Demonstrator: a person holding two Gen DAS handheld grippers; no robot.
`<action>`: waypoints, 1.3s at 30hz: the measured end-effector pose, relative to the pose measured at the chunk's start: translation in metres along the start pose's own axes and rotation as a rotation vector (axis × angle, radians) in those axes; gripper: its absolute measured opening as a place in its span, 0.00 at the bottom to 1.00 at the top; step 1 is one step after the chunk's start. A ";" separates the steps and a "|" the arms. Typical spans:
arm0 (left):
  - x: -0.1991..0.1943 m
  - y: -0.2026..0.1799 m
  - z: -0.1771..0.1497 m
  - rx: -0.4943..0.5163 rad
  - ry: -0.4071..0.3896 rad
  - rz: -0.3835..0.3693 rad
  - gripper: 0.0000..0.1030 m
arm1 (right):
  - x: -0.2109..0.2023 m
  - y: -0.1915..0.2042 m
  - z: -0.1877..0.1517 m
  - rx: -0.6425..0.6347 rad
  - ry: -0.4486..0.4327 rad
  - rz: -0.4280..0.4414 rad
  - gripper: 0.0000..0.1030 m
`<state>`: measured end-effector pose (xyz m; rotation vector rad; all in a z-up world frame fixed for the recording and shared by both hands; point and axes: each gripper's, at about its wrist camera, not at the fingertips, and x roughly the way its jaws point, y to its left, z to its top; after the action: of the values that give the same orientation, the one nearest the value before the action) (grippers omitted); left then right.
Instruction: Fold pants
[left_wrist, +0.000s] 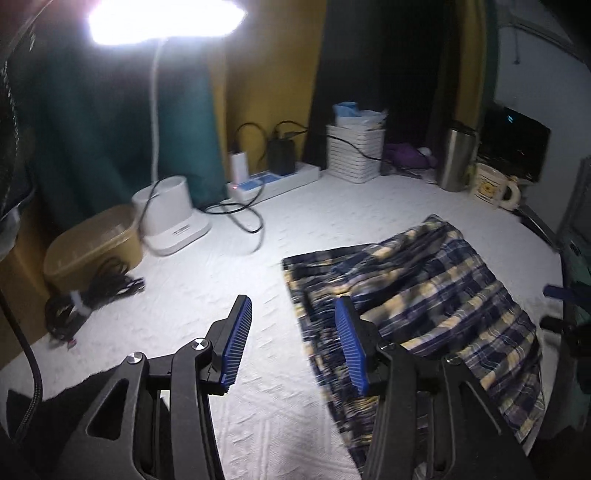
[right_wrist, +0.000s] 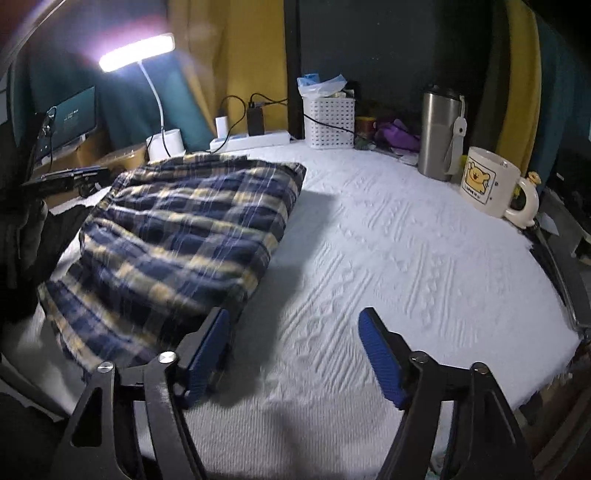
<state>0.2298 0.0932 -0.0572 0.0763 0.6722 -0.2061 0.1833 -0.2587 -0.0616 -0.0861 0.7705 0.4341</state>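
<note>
The plaid pants (left_wrist: 417, 306) lie folded into a thick rectangular bundle on the white textured cloth (left_wrist: 221, 295) covering the bench, toward its near edge. The fabric appears blurred in both views.

Left gripper (left_wrist: 293, 343): fingers spread apart, holding nothing. Its right finger stands over the left edge of the pants; whether it touches the fabric cannot be told. Its left finger is above bare cloth.

Right gripper (right_wrist: 295, 350): fingers spread apart, holding nothing. Its left finger sits at the near right corner of the pants (right_wrist: 177, 243), just beside or against the fabric; contact cannot be confirmed. Its right finger is above bare cloth, well apart from the pants.

Along the far edge of the bench:
- a lit desk lamp (right_wrist: 136, 55) on a white base (right_wrist: 166, 142);
- a white power strip (right_wrist: 251, 140) with chargers and black cables plugged in;
- a white perforated basket (right_wrist: 328, 122) holding bags;
- a steel tumbler (right_wrist: 439, 136), upright;
- a cream mug (right_wrist: 491, 181) with a yellow cartoon print, just beside the tumbler.

In the left wrist view, a tan lidded box (left_wrist: 96, 243) sits at the left beside the lamp base, with a coiled black cable (left_wrist: 88, 299) in front of it.
</note>
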 end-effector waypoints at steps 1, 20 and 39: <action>0.003 -0.002 0.001 0.016 0.008 -0.002 0.48 | 0.002 0.000 0.002 -0.001 -0.001 0.002 0.69; 0.040 -0.009 0.009 0.096 0.055 -0.093 0.48 | 0.089 -0.011 0.104 -0.014 -0.017 0.127 0.49; 0.062 -0.006 0.025 0.060 0.073 -0.092 0.23 | 0.147 -0.013 0.133 -0.014 0.052 0.194 0.10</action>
<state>0.2913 0.0740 -0.0768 0.1104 0.7432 -0.3132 0.3688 -0.1886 -0.0682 -0.0355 0.8306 0.6231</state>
